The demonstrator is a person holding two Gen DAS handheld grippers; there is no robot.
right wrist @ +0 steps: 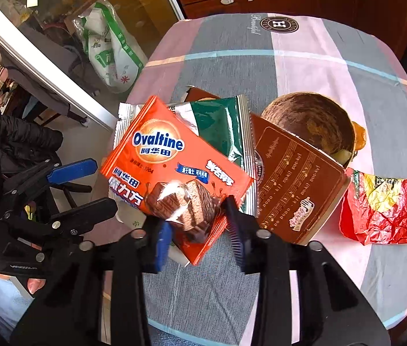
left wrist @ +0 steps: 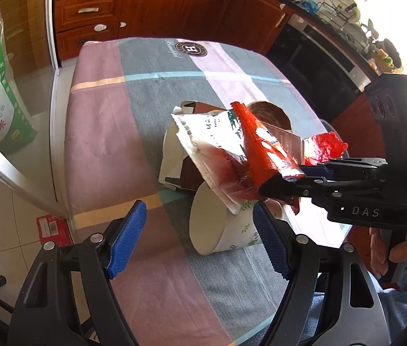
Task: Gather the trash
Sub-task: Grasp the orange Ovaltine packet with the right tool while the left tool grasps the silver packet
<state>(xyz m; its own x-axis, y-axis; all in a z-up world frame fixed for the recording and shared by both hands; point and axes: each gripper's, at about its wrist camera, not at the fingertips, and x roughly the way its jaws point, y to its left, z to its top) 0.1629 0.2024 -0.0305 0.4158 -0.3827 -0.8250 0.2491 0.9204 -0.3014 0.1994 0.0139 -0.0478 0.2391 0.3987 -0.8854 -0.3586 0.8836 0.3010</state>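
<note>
Jaws on the left gripper [left wrist: 194, 239] stand wide and empty, the tipped paper cup [left wrist: 220, 225] lying just ahead between them, long axis across the checked tablecloth [left wrist: 102, 144]. Rightward, the right gripper [right wrist: 200, 230] seemingly pinches the orange Ovaltine wrapper [right wrist: 171, 173] by its lower corner, above the brown box [right wrist: 296, 178].

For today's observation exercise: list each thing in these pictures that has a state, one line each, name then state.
Right gripper: shut on the Ovaltine wrapper.
Left gripper: open, empty.
Ovaltine wrapper: held, lifted.
Green foil wrapper: torn open.
Paper cup: tipped on its side.
Brown box: lying opened.
Red wrapper: crumpled.
</note>
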